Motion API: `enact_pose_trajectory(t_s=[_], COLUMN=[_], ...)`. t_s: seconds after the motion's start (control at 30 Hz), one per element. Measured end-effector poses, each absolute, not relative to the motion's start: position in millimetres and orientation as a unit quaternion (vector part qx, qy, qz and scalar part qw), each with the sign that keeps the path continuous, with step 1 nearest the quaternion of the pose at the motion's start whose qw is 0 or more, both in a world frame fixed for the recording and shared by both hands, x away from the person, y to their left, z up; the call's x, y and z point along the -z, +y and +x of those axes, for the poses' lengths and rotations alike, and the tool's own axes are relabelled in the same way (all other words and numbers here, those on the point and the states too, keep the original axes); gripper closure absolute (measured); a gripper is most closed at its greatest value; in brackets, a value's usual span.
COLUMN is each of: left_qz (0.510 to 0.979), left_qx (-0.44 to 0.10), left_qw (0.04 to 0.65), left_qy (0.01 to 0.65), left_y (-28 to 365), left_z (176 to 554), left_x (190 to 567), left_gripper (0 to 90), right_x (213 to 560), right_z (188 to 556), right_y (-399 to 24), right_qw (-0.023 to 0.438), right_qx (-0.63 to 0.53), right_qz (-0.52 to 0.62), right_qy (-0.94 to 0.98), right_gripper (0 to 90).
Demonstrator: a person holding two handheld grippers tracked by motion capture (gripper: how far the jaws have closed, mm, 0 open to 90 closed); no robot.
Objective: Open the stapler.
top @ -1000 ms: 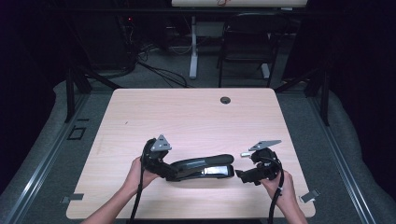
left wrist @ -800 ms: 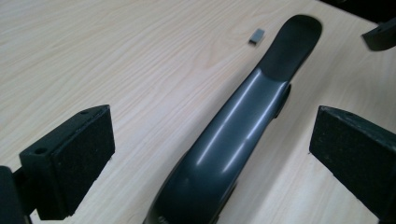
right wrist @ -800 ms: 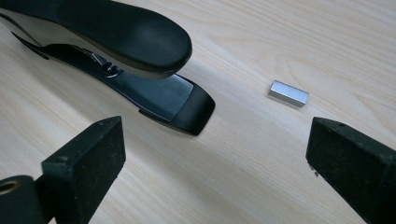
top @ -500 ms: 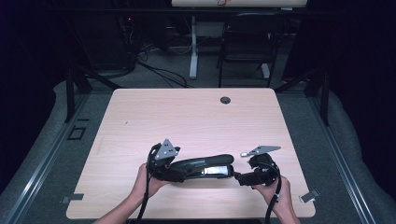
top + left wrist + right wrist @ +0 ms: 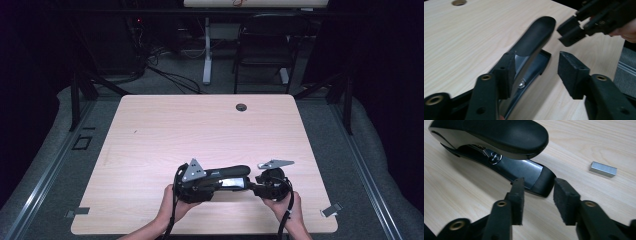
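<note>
Both tools closed inward since earlier, neither clamping the stapler (image 5: 222, 179) (rear hidden); staples (image 5: 603, 169) nearby.

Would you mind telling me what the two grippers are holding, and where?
Nothing yet: both grippers' jaws have been closing around the stapler, left at its rear, right at its front base.

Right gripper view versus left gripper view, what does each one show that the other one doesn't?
Right gripper view alone: a small silver block of staples lying on the table apart from the stapler, and the stapler's front base tip just ahead of the right gripper.

Left gripper view alone: the round hole in the tabletop, and the left gripper with one pad against the stapler's side, the other pad clear.

Both: the black stapler on the light wood table.
</note>
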State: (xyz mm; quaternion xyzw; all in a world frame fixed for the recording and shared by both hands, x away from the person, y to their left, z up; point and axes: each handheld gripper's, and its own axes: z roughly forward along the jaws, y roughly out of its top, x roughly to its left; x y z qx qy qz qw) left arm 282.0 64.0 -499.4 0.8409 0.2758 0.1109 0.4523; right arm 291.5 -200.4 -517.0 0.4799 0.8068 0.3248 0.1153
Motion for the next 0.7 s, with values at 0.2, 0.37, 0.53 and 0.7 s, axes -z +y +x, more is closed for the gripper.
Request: enact_pose_trajectory(t_s=[0.2, 0.37, 0.53, 0.7], left_qz=[0.852, 0.850, 0.837, 0.823], left_qx=[-0.125, -0.139, -0.122, -0.137], left_qw=[0.437, 0.439, 0.449, 0.469], left_qy=[0.260, 0.257, 0.289, 0.291], left_y=[45, 35, 29, 23], left_z=[272, 266, 265, 266], left_x=[516, 537, 551, 556], left_gripper=[65.2, 78.2, 86.9, 90.0], right_x=[524, 529, 537, 538], right_z=[289, 292, 293, 292], right_y=[-189, -184, -183, -181], right_qw=[0.145, 0.149, 0.163, 0.176], right_qx=[-0.334, -0.333, -0.315, -0.324], right_qz=[0.467, 0.451, 0.441, 0.430], right_qy=[0.806, 0.815, 0.824, 0.824], right_gripper=[77.0, 86.9, 90.0, 90.0])
